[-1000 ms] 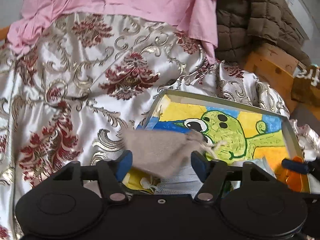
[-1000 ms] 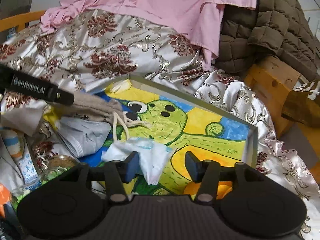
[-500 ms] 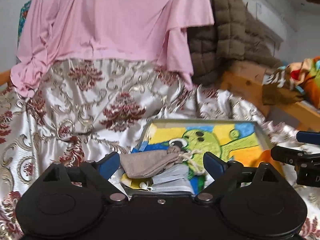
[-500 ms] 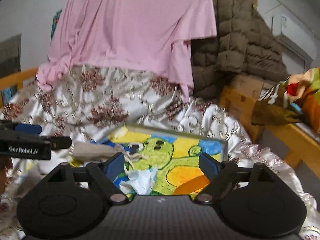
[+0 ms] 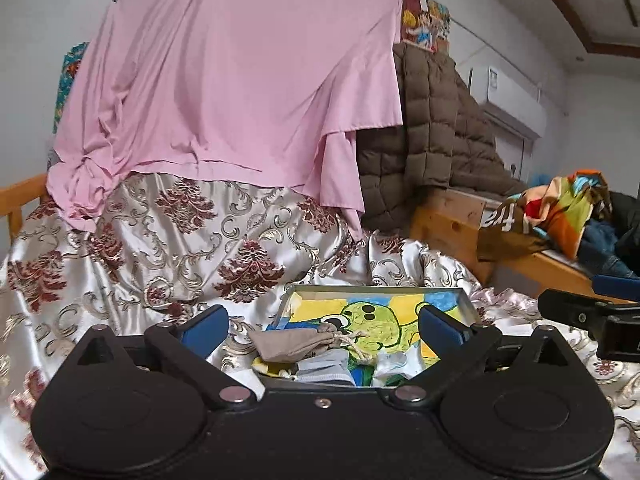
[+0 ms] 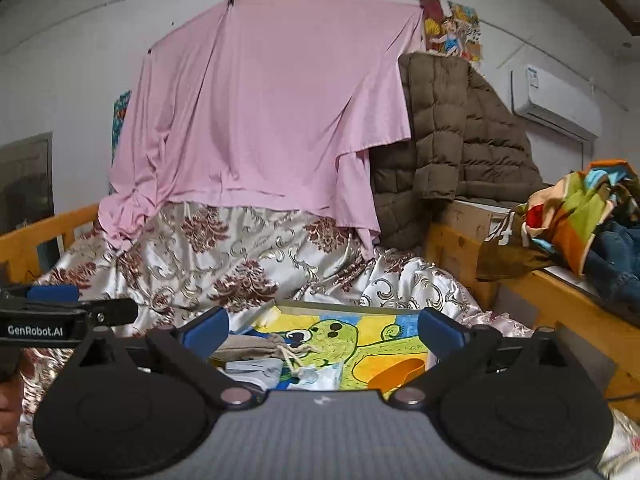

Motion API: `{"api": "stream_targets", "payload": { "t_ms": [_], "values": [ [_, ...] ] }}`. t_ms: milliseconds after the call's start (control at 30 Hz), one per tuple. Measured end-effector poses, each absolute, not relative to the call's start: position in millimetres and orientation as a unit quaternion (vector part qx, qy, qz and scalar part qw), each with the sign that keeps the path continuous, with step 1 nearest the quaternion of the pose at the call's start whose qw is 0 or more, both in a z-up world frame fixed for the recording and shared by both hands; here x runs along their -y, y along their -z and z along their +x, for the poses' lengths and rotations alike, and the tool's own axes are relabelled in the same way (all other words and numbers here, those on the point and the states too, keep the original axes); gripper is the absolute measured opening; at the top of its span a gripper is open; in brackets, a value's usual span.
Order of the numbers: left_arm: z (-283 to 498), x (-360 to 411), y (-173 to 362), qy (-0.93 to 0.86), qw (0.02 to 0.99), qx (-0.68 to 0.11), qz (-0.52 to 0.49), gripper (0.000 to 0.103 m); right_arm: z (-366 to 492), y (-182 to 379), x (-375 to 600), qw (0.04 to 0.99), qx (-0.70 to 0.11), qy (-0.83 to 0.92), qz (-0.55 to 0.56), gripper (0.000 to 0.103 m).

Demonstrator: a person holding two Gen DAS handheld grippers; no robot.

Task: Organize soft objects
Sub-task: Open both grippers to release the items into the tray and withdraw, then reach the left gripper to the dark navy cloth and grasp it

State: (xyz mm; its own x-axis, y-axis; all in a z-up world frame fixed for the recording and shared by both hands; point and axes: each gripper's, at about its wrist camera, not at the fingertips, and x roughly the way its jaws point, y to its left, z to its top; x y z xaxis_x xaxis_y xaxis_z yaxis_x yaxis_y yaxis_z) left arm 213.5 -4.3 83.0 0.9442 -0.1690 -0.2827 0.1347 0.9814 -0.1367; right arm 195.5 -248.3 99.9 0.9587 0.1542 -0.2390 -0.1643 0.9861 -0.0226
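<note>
The shallow tray [image 5: 466, 300] lies on the brocade cloth [image 5: 160, 248]. In it lie a grey folded cloth [image 5: 324, 366] and, on top, a beige drawstring pouch [image 5: 292, 344]: light, limp, best pinched mid-body. Left gripper [image 5: 323, 326] and right gripper [image 6: 323, 326] have just been opening; both stand spread, empty.

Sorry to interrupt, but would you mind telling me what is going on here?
A person is sorting soft things into a tray with a green cartoon picture, set on a patterned bedspread. A beige drawstring pouch and some folded cloths lie in it. The left gripper and right gripper have just been opening; both are empty, above the tray.
</note>
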Motion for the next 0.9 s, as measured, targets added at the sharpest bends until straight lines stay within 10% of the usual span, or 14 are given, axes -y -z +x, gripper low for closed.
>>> {"api": "stream_targets", "payload": {
  "t_ms": [900],
  "values": [
    [102,-14,-45,0.069,0.986,-0.153,-0.002,0.102,90,-41,216,0.988,-0.141,-0.058,-0.019,0.103]
  ]
}}
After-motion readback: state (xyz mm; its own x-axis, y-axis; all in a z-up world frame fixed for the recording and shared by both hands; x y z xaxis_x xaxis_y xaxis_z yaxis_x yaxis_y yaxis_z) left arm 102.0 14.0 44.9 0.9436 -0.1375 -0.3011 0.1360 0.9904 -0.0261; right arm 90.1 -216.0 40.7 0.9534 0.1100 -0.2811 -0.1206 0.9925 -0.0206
